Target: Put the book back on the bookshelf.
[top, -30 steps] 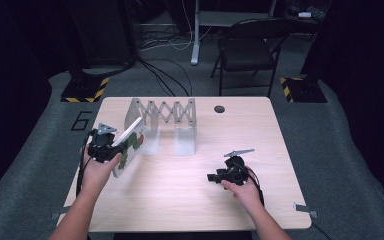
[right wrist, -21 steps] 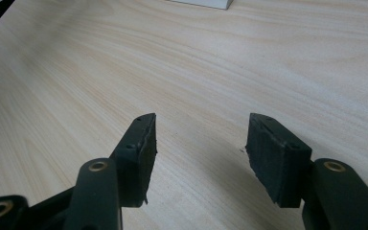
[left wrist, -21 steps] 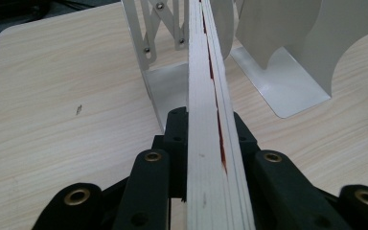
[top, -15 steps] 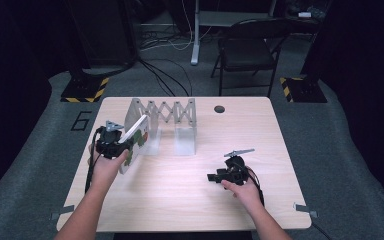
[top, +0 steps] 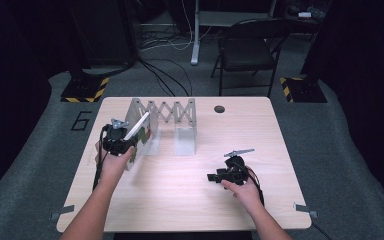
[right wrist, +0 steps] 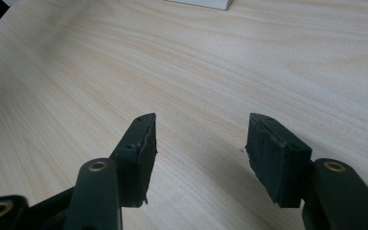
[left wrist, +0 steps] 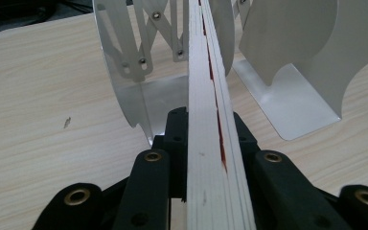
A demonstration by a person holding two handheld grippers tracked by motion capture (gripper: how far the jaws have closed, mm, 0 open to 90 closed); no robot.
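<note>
- Thin book [top: 139,134] with a white edge and a red-and-green cover, held above the left part of the table, tilted, its top end leaning toward the rack.
- In the left gripper view the book [left wrist: 215,120] runs edge-on up the middle of the frame, a red strip showing between the pale layers; its far end points into the gap between two rack plates.
- Left gripper [top: 118,141]: jaws clenched on the book, one black jaw flat against each face. Grey three-cornered plate on top, cable trailing back along the forearm.
- Metal rack [top: 166,117]: folding, scissor-link back, upright rounded plates with flat feet on the tabletop. Book's upper end is just beside the leftmost plate; touching or not, cannot tell.
- Nearest plates in the left gripper view: one left of the book [left wrist: 124,62], one right [left wrist: 297,57].
- Right gripper [top: 228,174]: resting low at the right-centre of the table, well apart from book and rack. Jaws released, standing part-way apart with bare wood between the pads [right wrist: 139,153].
- Table [top: 260,145]: light wood, small dark round hole [top: 219,109] near the far edge.
</note>
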